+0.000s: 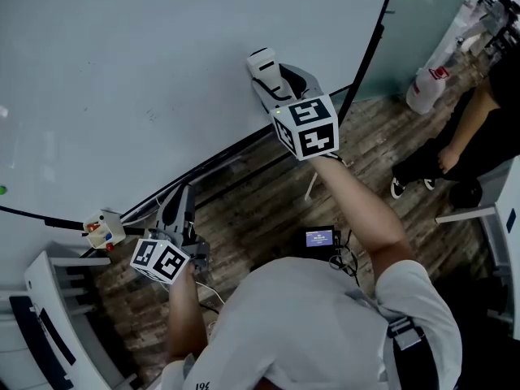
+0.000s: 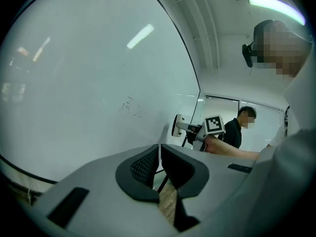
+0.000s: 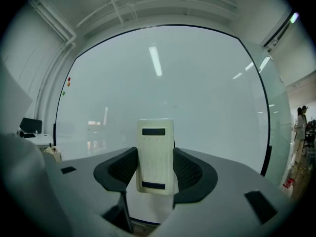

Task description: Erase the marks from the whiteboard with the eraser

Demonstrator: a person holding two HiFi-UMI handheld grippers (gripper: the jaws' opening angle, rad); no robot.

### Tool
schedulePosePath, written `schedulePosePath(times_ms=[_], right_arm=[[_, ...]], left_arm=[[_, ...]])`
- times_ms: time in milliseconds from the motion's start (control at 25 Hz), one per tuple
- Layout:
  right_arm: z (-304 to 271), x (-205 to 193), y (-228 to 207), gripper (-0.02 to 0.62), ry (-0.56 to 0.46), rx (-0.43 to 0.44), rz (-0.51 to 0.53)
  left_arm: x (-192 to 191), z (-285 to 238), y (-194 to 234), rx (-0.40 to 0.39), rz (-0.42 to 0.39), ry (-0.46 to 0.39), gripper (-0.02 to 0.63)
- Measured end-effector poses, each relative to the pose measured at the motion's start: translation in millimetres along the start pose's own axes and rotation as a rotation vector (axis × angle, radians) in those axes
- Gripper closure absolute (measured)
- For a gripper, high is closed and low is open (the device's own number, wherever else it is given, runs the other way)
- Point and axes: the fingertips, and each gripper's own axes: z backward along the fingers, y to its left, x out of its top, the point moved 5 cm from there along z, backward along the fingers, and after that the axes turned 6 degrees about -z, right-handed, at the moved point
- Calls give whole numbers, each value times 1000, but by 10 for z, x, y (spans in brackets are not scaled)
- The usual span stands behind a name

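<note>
Whiteboard (image 1: 162,71) face open from 9 to 12 o'clock of the right gripper (image 1: 266,70), carrying faint marks (image 1: 151,114). At 8 o'clock, a small white box (image 1: 103,230) on the board's lower edge sits near the left gripper (image 1: 180,200), with a white chair frame (image 1: 49,299) below. Bystander (image 1: 479,128) and white bag (image 1: 428,88) occupy the floor at 3 o'clock, well apart.

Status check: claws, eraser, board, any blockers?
Right claw shut on eraser, at whiteboard. Left claw shut, empty. Faint marks left of eraser, unwiped. Path between looks clear.

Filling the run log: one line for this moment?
right gripper: shut on eraser | left gripper: shut, empty | whiteboard: faint marks visible
</note>
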Motion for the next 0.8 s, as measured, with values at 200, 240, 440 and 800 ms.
schedulePosePath(times_ms=[200,240,440,800], right_arm=[[20,-86,-555,350,14,-56,-25],[21,-102,-665,350,16,-65,-32],[5,-165,-1136,350,20,-100,-64],[-104,-120,-1603,350,-14,-124,-98]], left_arm=[[-20,-269,-150,-7,-2,2,599],[-30,-318,-184,-7,-3,0,599],[-96,-502,-311,-1,0,-5,598],[-117,-655,-357,34,1,-12,598]])
